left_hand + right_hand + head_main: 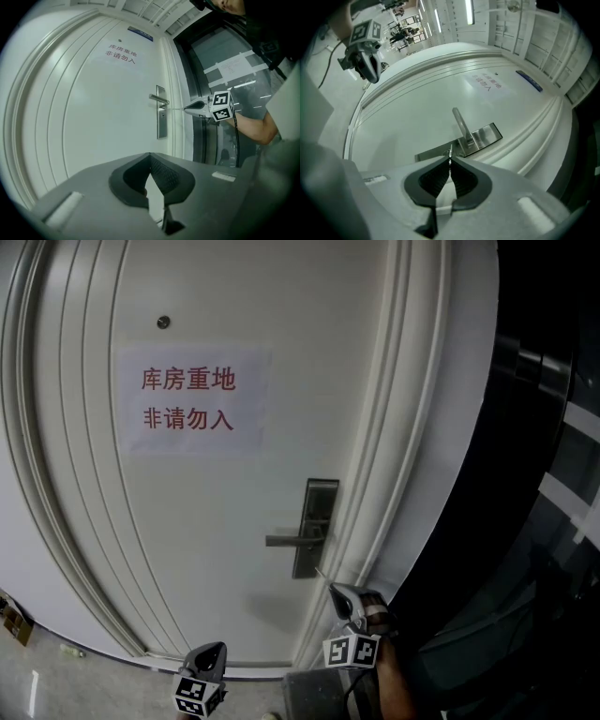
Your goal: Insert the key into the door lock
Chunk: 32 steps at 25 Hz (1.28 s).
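Observation:
A steel lock plate with a lever handle sits on the white door. My right gripper is just below and right of the plate, shut on a thin metal key that points at the plate without touching it. In the right gripper view the key stands out of the closed jaws, in front of the lock plate and handle. My left gripper hangs lower left, jaws together, holding nothing. From it I see the right gripper beside the plate.
A paper sign with red characters and a peephole are higher on the door. Ribbed white door-frame moulding runs along the lock side. Dark glass panels lie to the right. Grey floor shows below.

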Motion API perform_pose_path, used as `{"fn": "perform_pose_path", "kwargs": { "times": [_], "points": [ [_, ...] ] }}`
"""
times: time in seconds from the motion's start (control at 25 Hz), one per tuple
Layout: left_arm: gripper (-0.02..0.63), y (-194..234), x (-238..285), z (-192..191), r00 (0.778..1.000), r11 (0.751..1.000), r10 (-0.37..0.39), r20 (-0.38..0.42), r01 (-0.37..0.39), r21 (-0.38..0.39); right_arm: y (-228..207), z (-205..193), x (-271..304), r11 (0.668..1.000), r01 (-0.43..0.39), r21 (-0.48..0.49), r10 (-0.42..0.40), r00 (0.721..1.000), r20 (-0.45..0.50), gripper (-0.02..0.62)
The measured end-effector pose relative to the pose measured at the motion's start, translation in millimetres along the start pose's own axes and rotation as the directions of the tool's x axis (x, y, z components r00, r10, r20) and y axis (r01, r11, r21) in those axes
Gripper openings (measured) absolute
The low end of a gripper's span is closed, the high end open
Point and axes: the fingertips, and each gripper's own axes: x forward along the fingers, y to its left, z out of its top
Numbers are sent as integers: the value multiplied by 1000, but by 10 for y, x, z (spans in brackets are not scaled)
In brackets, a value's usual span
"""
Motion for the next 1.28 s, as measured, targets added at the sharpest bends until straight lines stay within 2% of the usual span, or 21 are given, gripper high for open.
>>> {"fn": "perform_pose_path", "kwargs": {
  "times": [0.16, 0.48, 1.28],
  "points": [
    [2, 111, 47, 7, 1000, 1000, 30, 2, -29, -8, 1, -64, 177, 996, 2, -93, -5, 1000, -25, 11],
    [2, 208, 139, -8, 998, 998, 60, 0, -60, -31, 18, -134, 467, 979, -1, -206, -15, 997, -75, 11],
    [2, 353, 211, -107, 997, 996, 74, -15, -75, -52, 66, -219, 755, 975, -5, -223, -25, 991, -131, 11]
  ]
}}
